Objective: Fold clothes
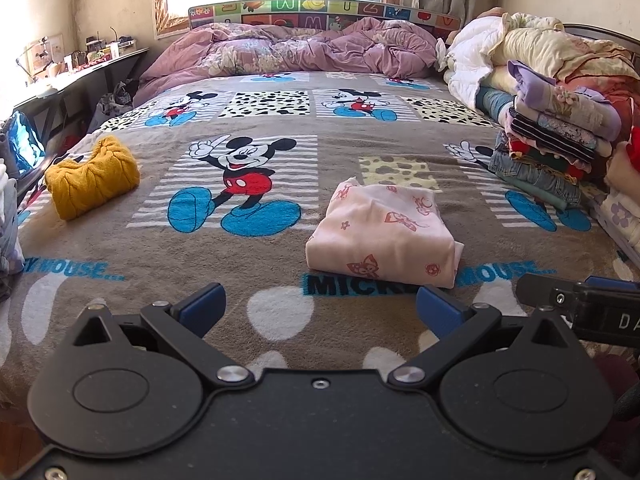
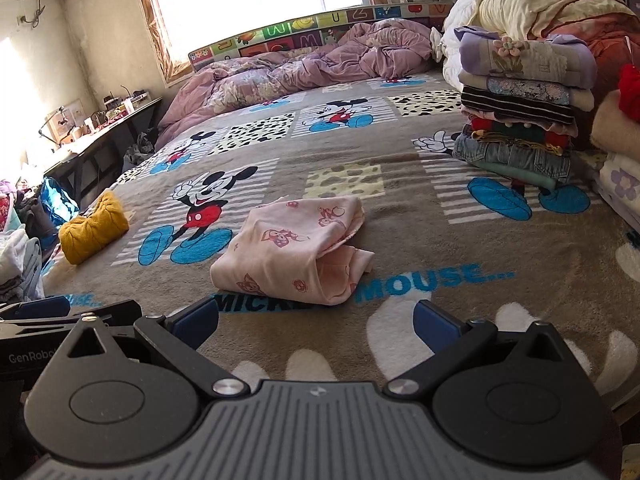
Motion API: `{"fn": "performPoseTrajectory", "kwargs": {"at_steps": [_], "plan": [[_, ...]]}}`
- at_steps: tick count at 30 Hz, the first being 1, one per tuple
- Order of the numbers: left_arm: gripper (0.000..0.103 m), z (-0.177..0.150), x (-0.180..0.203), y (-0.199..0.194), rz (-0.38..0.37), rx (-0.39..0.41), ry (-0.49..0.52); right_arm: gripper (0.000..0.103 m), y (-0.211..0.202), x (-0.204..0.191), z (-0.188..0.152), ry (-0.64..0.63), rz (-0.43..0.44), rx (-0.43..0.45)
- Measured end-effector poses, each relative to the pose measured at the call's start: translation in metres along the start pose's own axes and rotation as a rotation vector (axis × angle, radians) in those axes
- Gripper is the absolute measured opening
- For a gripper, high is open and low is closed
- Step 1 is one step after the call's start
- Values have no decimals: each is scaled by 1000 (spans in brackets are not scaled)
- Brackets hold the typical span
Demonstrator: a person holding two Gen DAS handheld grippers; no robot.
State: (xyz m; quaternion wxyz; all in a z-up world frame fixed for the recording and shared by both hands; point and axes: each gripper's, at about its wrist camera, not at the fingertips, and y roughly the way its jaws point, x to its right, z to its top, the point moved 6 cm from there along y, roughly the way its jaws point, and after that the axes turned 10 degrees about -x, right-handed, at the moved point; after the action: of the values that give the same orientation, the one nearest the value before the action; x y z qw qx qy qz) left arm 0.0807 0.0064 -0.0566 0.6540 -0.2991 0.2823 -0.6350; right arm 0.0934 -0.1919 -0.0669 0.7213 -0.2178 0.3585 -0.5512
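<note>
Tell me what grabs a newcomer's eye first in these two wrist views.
The folded pale pink printed garment lies on the brown Mickey Mouse blanket, just ahead of both open grippers, the left gripper and right gripper, neither touching it. A rolled mustard-yellow knit sweater sits near the bed's left edge, and a tall stack of folded clothes rises on the right.

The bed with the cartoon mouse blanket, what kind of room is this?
Most likely a home bedroom: a bed under a window, a rumpled purple quilt at its head, and a stack of folded clothes along one side.
</note>
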Motion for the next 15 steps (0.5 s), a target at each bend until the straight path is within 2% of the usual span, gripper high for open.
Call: {"fn": "performPoseTrajectory", "kwargs": {"at_steps": [5, 15], "plan": [[103, 2, 1, 11, -2, -17, 3, 103, 11, 5, 2, 33, 41, -7], [103, 8, 0, 42, -12, -67, -6, 103, 40, 18, 3, 67, 31, -39]]}}
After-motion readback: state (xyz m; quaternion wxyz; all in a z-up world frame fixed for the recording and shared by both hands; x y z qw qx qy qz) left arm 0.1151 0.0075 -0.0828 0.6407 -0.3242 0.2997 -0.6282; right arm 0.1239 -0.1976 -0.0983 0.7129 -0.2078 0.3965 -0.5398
